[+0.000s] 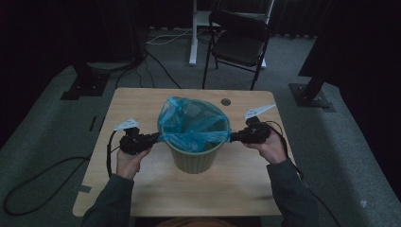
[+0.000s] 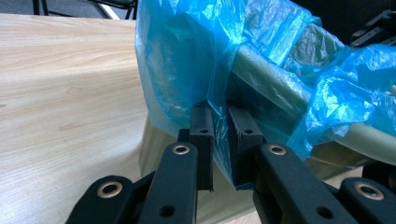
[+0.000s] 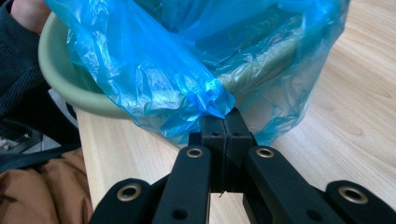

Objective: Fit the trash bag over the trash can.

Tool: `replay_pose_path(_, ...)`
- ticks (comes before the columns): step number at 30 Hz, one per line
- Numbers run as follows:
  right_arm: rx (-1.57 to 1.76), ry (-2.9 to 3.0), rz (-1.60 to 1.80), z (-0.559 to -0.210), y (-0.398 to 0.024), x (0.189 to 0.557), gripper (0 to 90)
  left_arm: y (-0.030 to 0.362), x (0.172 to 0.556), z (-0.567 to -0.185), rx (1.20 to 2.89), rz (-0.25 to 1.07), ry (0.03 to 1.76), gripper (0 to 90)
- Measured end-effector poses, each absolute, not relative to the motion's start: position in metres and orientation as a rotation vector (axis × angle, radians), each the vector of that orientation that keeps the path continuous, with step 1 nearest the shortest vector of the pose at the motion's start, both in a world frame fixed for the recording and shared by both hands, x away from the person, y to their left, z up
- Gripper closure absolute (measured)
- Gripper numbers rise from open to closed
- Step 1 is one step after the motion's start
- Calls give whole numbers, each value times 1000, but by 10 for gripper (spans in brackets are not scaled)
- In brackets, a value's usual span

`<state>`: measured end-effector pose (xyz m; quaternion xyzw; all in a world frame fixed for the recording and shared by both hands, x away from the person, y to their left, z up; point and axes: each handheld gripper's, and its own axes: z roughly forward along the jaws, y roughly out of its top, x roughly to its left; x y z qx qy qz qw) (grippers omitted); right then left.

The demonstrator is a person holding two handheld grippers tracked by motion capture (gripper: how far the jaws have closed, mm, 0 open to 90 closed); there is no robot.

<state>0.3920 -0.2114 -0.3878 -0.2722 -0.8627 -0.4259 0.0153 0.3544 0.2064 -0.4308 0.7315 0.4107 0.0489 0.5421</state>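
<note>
A translucent blue bag (image 1: 191,124) lines a pale green bin (image 1: 195,158) on a light wood-grain table (image 1: 142,106). Both grippers are black, the sleeves dark grey-green.

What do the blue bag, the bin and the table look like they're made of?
Bag: thin plastic film, glossy and see-through; it crinkles and bunches where the right gripper pinches it. Bin: probably moulded plastic, matt pale green, with a smooth rolled rim. Table: light wood-grain top, likely laminate or veneer; the pictures don't settle which.
</note>
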Motion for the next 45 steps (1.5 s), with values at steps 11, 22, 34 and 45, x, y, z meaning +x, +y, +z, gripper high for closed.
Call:
replay_pose_path(11,-769,-2715,-1265,-390,-206,382,900,203,342,-435,1767,83,940,816)
replay_pose_path(22,-764,-2698,-1248,-399,-208,382,900,198,331,-436,1788,78,914,813)
replay_pose_path(34,-748,-2700,-1206,-407,-201,383,900,192,324,-437,1806,76,893,797)
replay_pose_path(45,-766,-2715,-1190,-411,-203,382,900,190,321,-438,1813,77,889,790)
